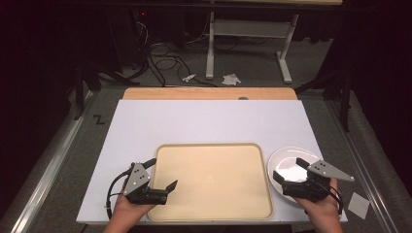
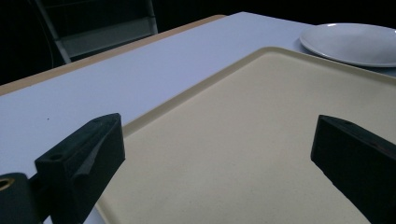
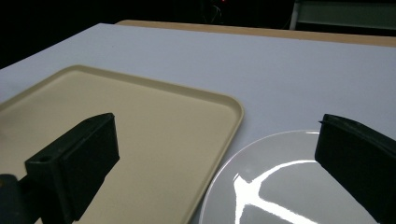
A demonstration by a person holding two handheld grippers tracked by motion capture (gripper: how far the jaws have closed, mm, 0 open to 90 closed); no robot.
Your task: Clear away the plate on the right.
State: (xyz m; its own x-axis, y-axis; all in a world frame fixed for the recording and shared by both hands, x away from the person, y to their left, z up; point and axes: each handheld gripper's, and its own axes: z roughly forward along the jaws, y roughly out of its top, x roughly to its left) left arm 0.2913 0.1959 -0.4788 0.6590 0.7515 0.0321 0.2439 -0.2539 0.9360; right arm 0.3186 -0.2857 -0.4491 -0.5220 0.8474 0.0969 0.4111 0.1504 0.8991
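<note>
A beige tray (image 1: 214, 179) lies on the white table near its front edge, with nothing on it. To its right sits an empty white plate (image 1: 291, 167). My left gripper (image 1: 162, 174) hovers open over the tray's left rim; in the left gripper view its jaws stand wide apart above the tray (image 2: 261, 140), with the plate (image 2: 355, 43) far off. My right gripper (image 1: 290, 170) is open over the plate's near left part; in the right gripper view its jaws frame the plate (image 3: 280, 186) and the tray's corner (image 3: 154, 130).
The white tabletop (image 1: 209, 121) stretches behind the tray, with a wooden strip (image 1: 209, 93) at its far edge. A small white paper square (image 1: 358, 204) lies off the table's right front corner. A table frame (image 1: 248, 43) and cables (image 1: 165, 63) are on the floor beyond.
</note>
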